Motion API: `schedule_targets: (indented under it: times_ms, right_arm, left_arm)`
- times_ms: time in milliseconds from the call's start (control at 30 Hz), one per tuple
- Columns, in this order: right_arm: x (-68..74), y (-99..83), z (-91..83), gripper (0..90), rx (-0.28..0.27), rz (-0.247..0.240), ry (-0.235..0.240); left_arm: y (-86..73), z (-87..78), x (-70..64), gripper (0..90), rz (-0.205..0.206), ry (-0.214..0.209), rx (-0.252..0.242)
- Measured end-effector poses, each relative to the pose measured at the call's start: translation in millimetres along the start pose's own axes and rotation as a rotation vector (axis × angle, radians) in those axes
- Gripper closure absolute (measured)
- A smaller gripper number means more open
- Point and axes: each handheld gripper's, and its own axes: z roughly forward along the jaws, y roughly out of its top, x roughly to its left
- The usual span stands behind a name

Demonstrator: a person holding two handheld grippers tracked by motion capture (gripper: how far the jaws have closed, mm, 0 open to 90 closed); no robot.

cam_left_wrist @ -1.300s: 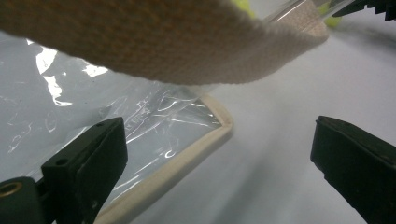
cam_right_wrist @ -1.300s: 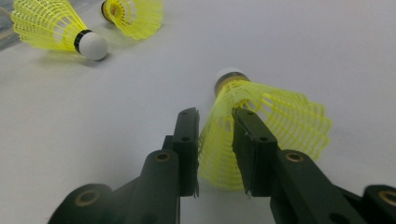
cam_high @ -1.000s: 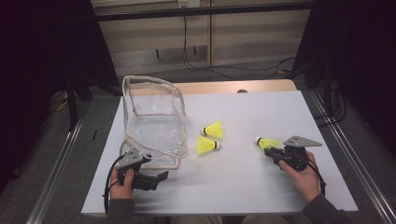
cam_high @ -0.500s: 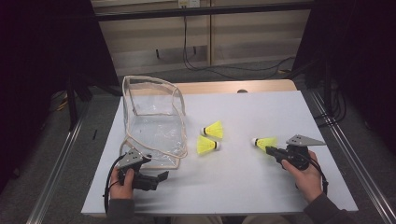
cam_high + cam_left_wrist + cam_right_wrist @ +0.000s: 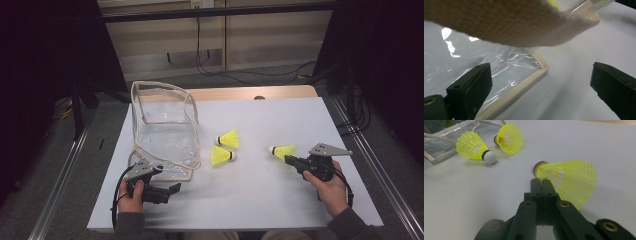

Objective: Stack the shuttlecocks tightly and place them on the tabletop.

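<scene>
Jaws of the right tool [image 5: 541, 181] pinch the skirt edge of a yellow plastic shuttlecock [image 5: 566, 180] above the white bench [image 5: 280, 195]; the left tool [image 5: 541, 82] gapes beside the clear cream-trimmed pouch [image 5: 165, 130].

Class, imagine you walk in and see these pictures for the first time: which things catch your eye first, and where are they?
Three bright yellow shuttlecocks stand out on the white table: two shuttlecocks lie side by side near the middle, and the third shuttlecock is pinched by its skirt in the right tool. At the left stands a clear plastic bag with beige trim, the left tool open by its near corner.
</scene>
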Motion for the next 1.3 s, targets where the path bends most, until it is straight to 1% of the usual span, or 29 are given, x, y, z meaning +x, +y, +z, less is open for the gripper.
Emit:
schedule_targets:
  times_ms: [500,900,1133,1300]
  right_arm:
    - [0.1,8.4,-0.1,90.0,-0.027,0.006,0.023]
    - [4.6,14.9,3.9,90.0,-0.031,-0.014,0.04]
    - [8.3,18.9,7.1,90.0,-0.034,-0.017,0.052]
    - [8.2,20.4,9.8,90.0,-0.035,-0.02,0.058]
  left_arm:
    - [-0.1,-0.5,0.0,4.1,0.003,0.002,0.001]
    - [-0.8,-1.0,-0.5,4.0,0.006,0.003,0.0]
    - [-1.1,-1.3,-0.4,3.9,0.007,0.004,0.0]
    - [-0.9,-1.5,0.4,4.1,0.003,0.003,-0.003]
